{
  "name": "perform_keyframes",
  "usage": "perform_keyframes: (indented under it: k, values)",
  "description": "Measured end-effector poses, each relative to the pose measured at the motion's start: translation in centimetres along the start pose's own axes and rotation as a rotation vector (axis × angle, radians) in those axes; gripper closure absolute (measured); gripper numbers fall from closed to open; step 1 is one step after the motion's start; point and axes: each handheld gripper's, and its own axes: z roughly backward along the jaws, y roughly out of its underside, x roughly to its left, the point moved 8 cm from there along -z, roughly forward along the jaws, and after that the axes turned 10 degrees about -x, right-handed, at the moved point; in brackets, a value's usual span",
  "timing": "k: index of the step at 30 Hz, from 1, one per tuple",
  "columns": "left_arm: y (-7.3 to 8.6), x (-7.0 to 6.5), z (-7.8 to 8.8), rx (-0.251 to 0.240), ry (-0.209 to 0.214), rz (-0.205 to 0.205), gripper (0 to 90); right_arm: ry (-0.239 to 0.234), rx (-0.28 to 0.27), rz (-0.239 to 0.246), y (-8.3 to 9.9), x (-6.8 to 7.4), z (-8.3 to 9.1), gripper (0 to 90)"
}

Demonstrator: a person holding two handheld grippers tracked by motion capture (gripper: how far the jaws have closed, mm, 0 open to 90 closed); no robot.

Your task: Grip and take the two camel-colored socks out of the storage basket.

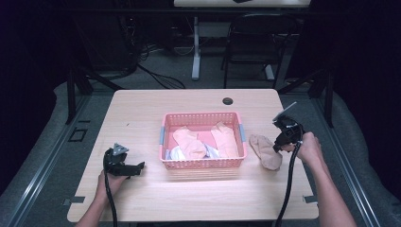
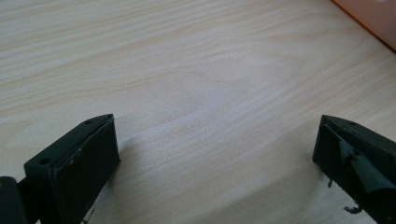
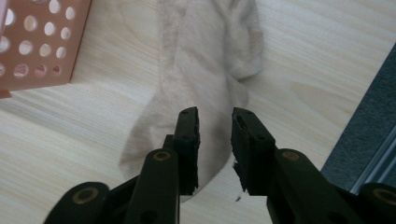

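Lying flat on the desk (image 1: 142, 109) just to the right of the pink basket (image 1: 203, 164), a single beige sock (image 1: 266, 151) is what the coming move turns on. In the right gripper view the sock (image 3: 205, 70) stretches straight ahead of the right gripper (image 3: 215, 140), its long axis running away from the jaws, with its near end under and just past their tips. Those jaws stand narrowly apart, a small gap between them and nothing pinched; whether the tips already touch the fabric I cannot tell. In the high view the right gripper (image 1: 283, 138) sits at the sock's far right edge, so the right hand (image 1: 309, 147) is plainly the nearer one. The left gripper (image 1: 130, 169) rests well apart on the other side of the basket, near the desk's front left; in its own view the jaws are spread wide over bare wood, holding nothing.

Counting: one sock lies outside the basket; inside it I make out about three more beige socks (image 1: 189, 142) and some white and bluish fabric (image 1: 176, 152), though the overlap makes that count uncertain. One basket, two grippers. A grasp would likely mean closing across the sock's width.
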Motion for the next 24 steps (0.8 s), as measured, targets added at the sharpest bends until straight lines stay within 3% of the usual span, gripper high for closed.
perform_keyframes:
  k: [6,14,15,24]
  values:
    - [0.0,0.0,0.0,0.004,0.001,-0.001,0.0,0.014,-0.055,-0.013,0.4,-0.2,1.2,54.3]
    - [0.0,0.0,0.0,-0.001,0.0,0.002,0.0,0.0,-0.121,-0.033,1.4,-0.2,2.6,21.3]
    - [0.0,0.0,0.0,0.0,0.001,0.0,0.0,0.0,-0.112,-0.019,1.7,-0.2,2.8,18.8]
    - [0.0,0.0,0.0,0.001,0.001,0.0,0.0,-0.006,-0.105,-0.03,3.5,-0.6,2.0,9.2]
